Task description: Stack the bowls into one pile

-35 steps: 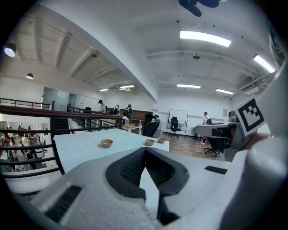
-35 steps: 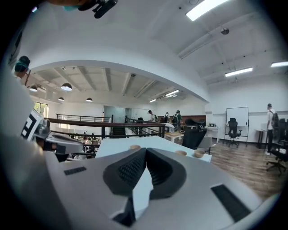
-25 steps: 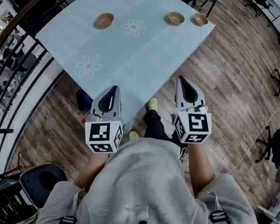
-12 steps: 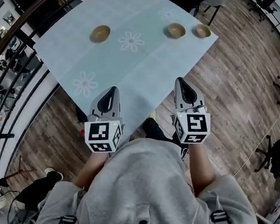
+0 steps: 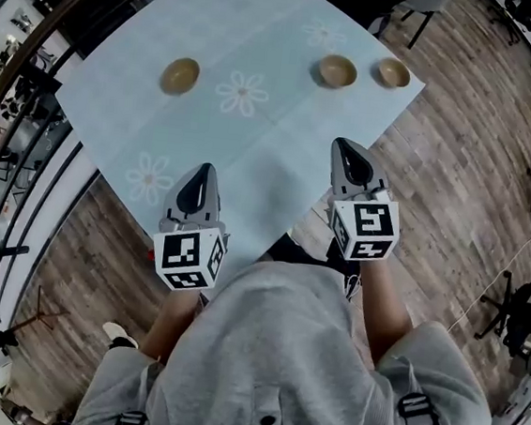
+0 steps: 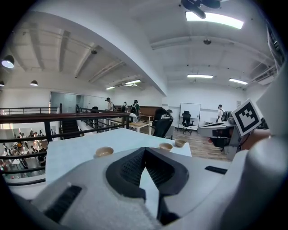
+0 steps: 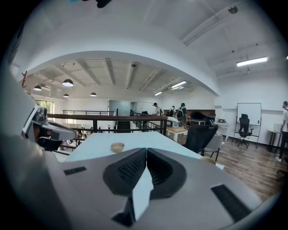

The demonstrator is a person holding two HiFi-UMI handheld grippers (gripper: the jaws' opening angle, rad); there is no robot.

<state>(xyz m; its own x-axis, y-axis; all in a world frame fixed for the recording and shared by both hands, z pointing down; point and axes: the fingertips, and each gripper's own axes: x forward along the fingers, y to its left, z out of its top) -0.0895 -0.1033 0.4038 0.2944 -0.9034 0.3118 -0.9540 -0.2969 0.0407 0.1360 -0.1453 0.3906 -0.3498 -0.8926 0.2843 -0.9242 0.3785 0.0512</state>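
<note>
Now the table (image 5: 253, 149) sits closer under the person (image 5: 268, 367) than it did 1 second ago. Its near corner has slid in toward them, and both tools, which then hung over the wooden floor (image 5: 439, 178) beside that corner, now reach over the table's near edge. That reads as an approach walk with no stacking begun, since all 3 bowls stand single and untouched.

The left gripper (image 5: 201, 174) has its jaws pressed together at the tips with nothing between them. The right gripper (image 5: 343, 149) is the same, closed and empty.

The left bowl (image 5: 180, 75) stands alone toward the far left of the table, well ahead of the left gripper. The middle bowl (image 5: 337, 71) and the right bowl (image 5: 392, 73) sit near each other but apart, close to the far right edge and well ahead of the right gripper. In the right gripper view a pale rim peeks over the right jaw; it is probably the middle bowl, though most of it is hidden. Either pair of jaws would need to open before any pick.
</note>
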